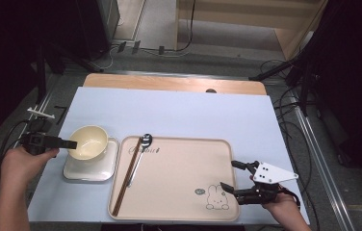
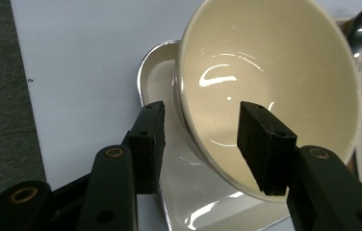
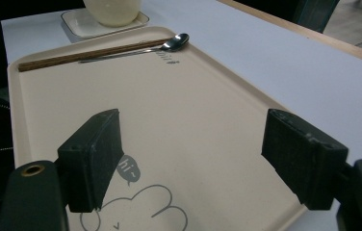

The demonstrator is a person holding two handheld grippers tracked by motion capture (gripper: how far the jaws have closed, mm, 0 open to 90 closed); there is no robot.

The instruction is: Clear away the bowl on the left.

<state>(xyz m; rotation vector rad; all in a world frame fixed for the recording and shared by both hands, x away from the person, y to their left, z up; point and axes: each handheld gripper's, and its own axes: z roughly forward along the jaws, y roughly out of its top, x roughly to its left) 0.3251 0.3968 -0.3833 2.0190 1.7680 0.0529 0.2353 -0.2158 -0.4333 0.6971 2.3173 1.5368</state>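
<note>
cream bowl on a small square white plate at the near left of a pale blue table mat, with the left gripper at its left rim. in the left gripper view one black jaw stands outside the bowl's wall and the other inside the bowl, the rim between them; the jaws stand partly apart and a gap shows between the outer pad and the wall, so the pads do not yet press on the bowl. the bowl looks tilted on the plate in that view, its mouth turned toward the camera. the left hand grips the tool from the table's left edge.

beige tray printed with a rabbit drawing lies just right of the plate, nearly touching it. along the tray's left side lie a pair of brown chopsticks and a metal spoon, side by side, the spoon's head resting on the tray's far rim near the printed lettering.

right gripper, topped by a grey three-cornered plate, hovers over the tray's near right corner beside the rabbit, held by the right hand. its jaws stand wide with nothing between them; the right gripper view looks across the bare tray floor toward the chopsticks, spoon and bowl at the far end.
</note>
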